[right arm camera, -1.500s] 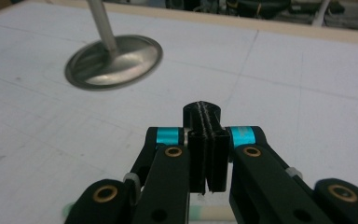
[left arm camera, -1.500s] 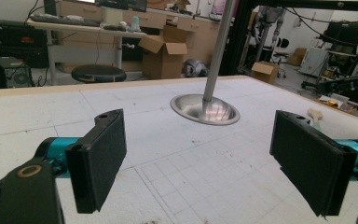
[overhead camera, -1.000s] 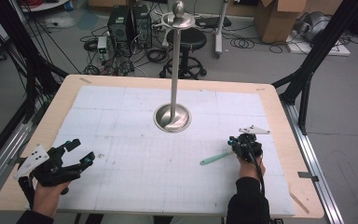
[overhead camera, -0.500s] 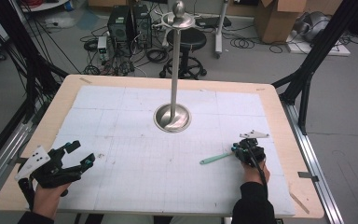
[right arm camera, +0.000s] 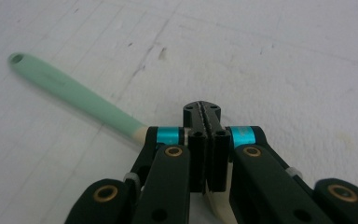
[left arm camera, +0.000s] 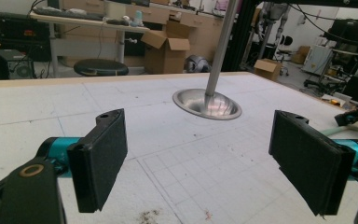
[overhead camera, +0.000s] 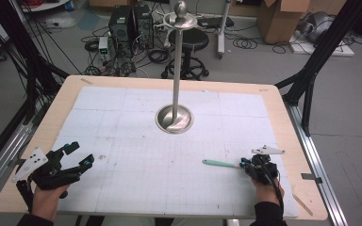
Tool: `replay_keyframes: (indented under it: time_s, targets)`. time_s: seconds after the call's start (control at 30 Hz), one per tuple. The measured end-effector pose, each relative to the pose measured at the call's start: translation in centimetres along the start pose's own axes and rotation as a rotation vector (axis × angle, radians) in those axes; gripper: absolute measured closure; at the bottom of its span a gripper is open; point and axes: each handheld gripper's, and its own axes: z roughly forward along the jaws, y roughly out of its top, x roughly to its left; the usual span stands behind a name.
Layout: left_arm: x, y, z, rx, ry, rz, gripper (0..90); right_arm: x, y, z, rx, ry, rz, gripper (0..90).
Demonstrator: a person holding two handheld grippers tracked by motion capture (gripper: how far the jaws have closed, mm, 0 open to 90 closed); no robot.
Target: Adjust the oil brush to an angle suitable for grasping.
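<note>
The right gripper point(overhead camera: 250, 165) sits low over the mat point(overhead camera: 136, 169) near the table's right front corner, the hand point(overhead camera: 265, 188) behind it with the forearm coming in from the bottom edge. It lies close to level and points toward the left across the table. Its jaws are pressed together on a mint-green handle point(overhead camera: 219, 163), whose pale end passes under and between them in the right gripper view point(right arm camera: 205, 122). The handle point(right arm camera: 70, 91) runs out ahead of the jaws and off to their left, resting on the mat, with a small hole at its far tip. What lies at the gripped end is hidden by the jaws.

The left gripper point(overhead camera: 78, 155) rests by the table's left front corner, the hand point(overhead camera: 47, 200) wrapped round its body from below. It points forward and to the right, toward the middle of the table. Its jaws stand wide apart with nothing between them; in the left gripper view point(left arm camera: 198, 163) bare mat shows between the two black pads point(left arm camera: 100, 161).

A steel stand point(overhead camera: 174, 117) with a round base and tall pole is well ahead of both grippers, at the mat's middle.
</note>
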Motion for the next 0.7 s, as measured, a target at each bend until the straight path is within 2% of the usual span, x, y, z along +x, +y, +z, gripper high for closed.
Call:
replay_keyframes:
  time_s: [0.13,0.3,0.37,0.53,0.57,0.63,0.7]
  targets:
    - [0.0,0.1,0.0,-0.007,-0.006,0.000,19.8,0.2,-1.0,-1.1,0.013,0.017,0.007,89.5]
    - [0.0,0.1,-0.1,-0.011,-0.004,-0.004,19.8,0.6,-1.3,-1.6,0.030,0.025,0.000,89.6]
    - [0.1,0.1,-0.1,-0.012,-0.006,-0.006,19.8,1.1,-1.7,-2.1,0.037,0.043,0.000,89.6]
    - [0.0,0.1,0.0,-0.012,-0.006,-0.009,19.8,1.7,-2.1,-2.7,0.042,0.076,-0.033,89.6]
    - [0.0,0.1,0.0,-0.009,-0.007,-0.005,19.8,1.9,-2.1,-2.9,0.026,0.081,-0.039,89.6]
    - [0.0,0.1,0.1,-0.007,-0.007,-0.004,19.8,2.5,-1.8,-3.4,-0.044,0.113,-0.047,89.6]
    - [0.0,0.1,0.2,-0.007,-0.009,-0.005,19.8,2.8,-1.6,-3.4,-0.054,0.127,-0.057,89.6]
